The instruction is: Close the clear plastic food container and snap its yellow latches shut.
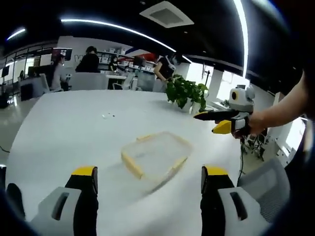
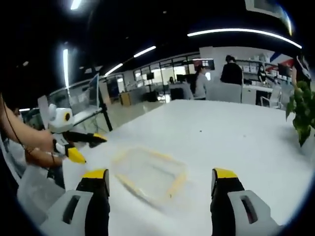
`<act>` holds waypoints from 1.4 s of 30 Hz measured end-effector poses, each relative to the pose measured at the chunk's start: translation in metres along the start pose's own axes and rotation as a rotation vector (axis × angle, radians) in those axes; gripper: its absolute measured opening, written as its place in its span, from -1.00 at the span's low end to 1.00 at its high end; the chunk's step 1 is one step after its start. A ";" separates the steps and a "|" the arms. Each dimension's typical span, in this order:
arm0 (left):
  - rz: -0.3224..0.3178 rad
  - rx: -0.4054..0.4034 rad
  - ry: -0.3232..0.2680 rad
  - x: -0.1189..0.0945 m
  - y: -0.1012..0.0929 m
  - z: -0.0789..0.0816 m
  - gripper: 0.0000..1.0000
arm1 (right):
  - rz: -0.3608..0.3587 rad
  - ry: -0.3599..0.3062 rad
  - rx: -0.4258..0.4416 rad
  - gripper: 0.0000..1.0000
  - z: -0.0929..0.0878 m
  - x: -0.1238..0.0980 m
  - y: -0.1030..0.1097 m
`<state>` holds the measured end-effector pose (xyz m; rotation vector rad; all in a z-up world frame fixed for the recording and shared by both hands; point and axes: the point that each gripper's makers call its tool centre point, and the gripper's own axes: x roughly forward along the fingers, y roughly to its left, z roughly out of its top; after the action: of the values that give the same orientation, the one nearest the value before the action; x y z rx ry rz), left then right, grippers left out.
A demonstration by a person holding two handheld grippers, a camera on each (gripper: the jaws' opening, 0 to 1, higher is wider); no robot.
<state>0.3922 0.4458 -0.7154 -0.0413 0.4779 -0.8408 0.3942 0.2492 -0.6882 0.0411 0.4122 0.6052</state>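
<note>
Open-plan office, desks [image 1: 106, 78], monitors [image 2: 206, 64], glass partitions [image 2: 81, 101], seated people [image 1: 89, 61]

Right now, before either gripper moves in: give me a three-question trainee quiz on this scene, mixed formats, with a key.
1. True or false: the clear plastic food container with yellow latches is held between the left gripper jaws.
2. Multiple choice: the container rests on (A) a grey chair, (B) the white table, (C) the floor.
3. Fill in: in the left gripper view, the leafy green potted plant stands on the table beyond the ____.

Key
1. False. It lies on the table ahead of the open jaws, untouched.
2. B.
3. Container. The right gripper is also open, holding nothing.
</note>
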 end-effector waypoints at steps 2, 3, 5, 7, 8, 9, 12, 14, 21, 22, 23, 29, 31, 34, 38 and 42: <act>0.006 -0.015 -0.011 -0.005 0.001 0.002 0.73 | -0.011 -0.010 -0.002 0.69 0.003 -0.004 0.001; 0.013 -0.021 -0.021 -0.008 0.002 0.004 0.73 | -0.016 -0.017 0.005 0.68 0.005 -0.007 0.001; 0.023 -0.018 -0.030 -0.012 0.002 0.004 0.72 | -0.032 -0.033 0.008 0.68 0.007 -0.011 0.002; 0.031 -0.016 -0.050 -0.017 0.000 0.007 0.72 | -0.039 -0.048 0.027 0.66 0.008 -0.014 0.004; 0.032 -0.020 -0.053 -0.018 -0.001 0.007 0.71 | -0.041 -0.052 0.033 0.66 0.007 -0.015 0.006; 0.035 -0.023 -0.060 -0.021 -0.002 0.006 0.72 | -0.045 -0.057 0.034 0.65 0.007 -0.016 0.007; 0.043 -0.028 -0.067 -0.025 -0.006 0.003 0.72 | -0.055 -0.069 0.050 0.62 0.004 -0.024 0.012; 0.045 -0.033 -0.065 -0.027 -0.009 0.000 0.72 | -0.070 -0.080 0.056 0.61 0.003 -0.030 0.012; 0.072 -0.052 -0.098 -0.039 -0.015 -0.002 0.72 | -0.107 -0.124 0.117 0.61 0.000 -0.051 0.010; 0.076 -0.054 -0.103 -0.040 -0.016 -0.002 0.72 | -0.110 -0.126 0.122 0.61 0.000 -0.053 0.010; 0.082 -0.054 -0.110 -0.041 -0.015 -0.002 0.72 | -0.115 -0.131 0.123 0.61 -0.001 -0.056 0.010; 0.107 -0.080 -0.121 -0.053 -0.015 -0.007 0.70 | -0.128 -0.149 0.153 0.61 -0.006 -0.073 0.015; 0.120 -0.096 -0.119 -0.057 -0.014 -0.011 0.68 | -0.130 -0.152 0.163 0.61 -0.010 -0.078 0.017; 0.132 -0.094 -0.120 -0.062 -0.015 -0.015 0.67 | -0.127 -0.150 0.166 0.61 -0.015 -0.083 0.021; 0.141 -0.094 -0.127 -0.070 -0.018 -0.015 0.66 | -0.126 -0.153 0.174 0.61 -0.018 -0.091 0.025; 0.157 -0.108 -0.137 -0.079 -0.020 -0.018 0.65 | -0.123 -0.163 0.178 0.58 -0.019 -0.098 0.031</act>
<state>0.3251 0.4923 -0.6961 -0.1582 0.3917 -0.6531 0.2975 0.2183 -0.6657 0.2324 0.3075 0.4388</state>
